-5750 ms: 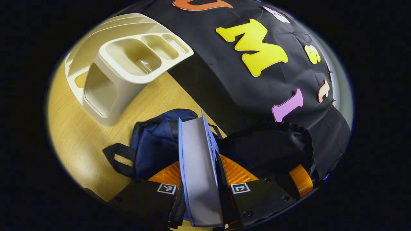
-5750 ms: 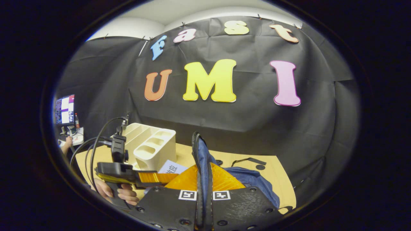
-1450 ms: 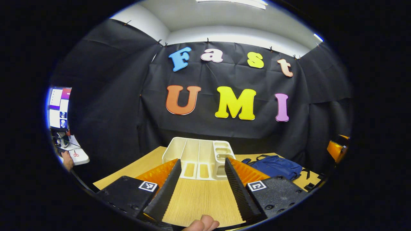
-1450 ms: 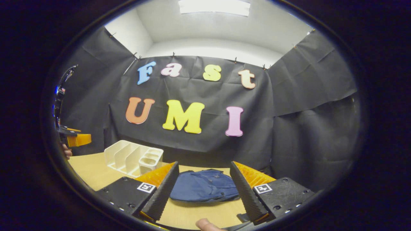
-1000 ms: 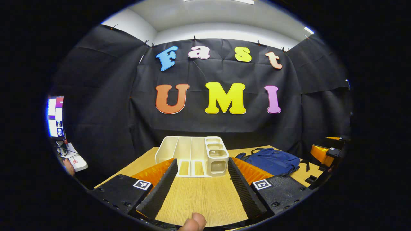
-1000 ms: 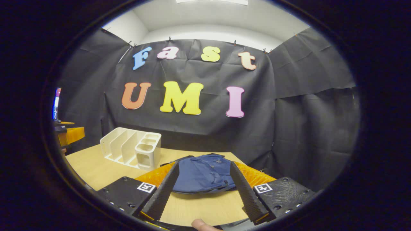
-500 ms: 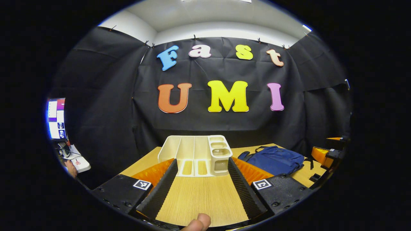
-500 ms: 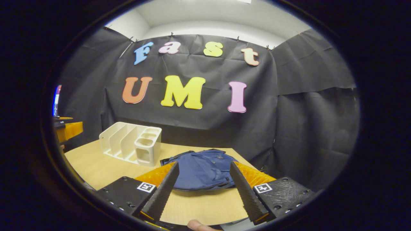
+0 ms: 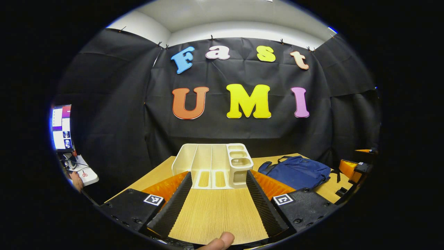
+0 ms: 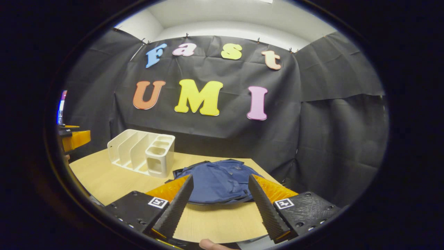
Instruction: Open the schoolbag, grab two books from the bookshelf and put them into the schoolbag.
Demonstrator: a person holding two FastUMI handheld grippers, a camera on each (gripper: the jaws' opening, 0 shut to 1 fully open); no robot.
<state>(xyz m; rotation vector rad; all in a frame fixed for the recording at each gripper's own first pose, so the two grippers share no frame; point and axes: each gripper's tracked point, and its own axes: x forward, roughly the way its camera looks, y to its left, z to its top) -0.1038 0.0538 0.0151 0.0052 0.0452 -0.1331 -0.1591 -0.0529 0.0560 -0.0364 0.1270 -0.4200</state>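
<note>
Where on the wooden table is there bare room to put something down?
Free: the wooden table in front of the cream plastic bookshelf, between the open left gripper fingers, and the strip in front of the flat blue fabric schoolbag by the open right gripper. Crowded: the back, where bookshelf and schoolbag sit close together.

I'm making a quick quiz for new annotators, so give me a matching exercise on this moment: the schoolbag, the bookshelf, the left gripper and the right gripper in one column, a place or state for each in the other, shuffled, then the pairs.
Column 1
1. schoolbag
2. bookshelf
3. left gripper
4. right gripper

Column 2
A. open, pointing at the cream rack
B. lying flat on the table, blue
C. open, pointing at the blue bag
D. standing upright, no books in its slots

Pairs: 1-B, 2-D, 3-A, 4-C
</note>
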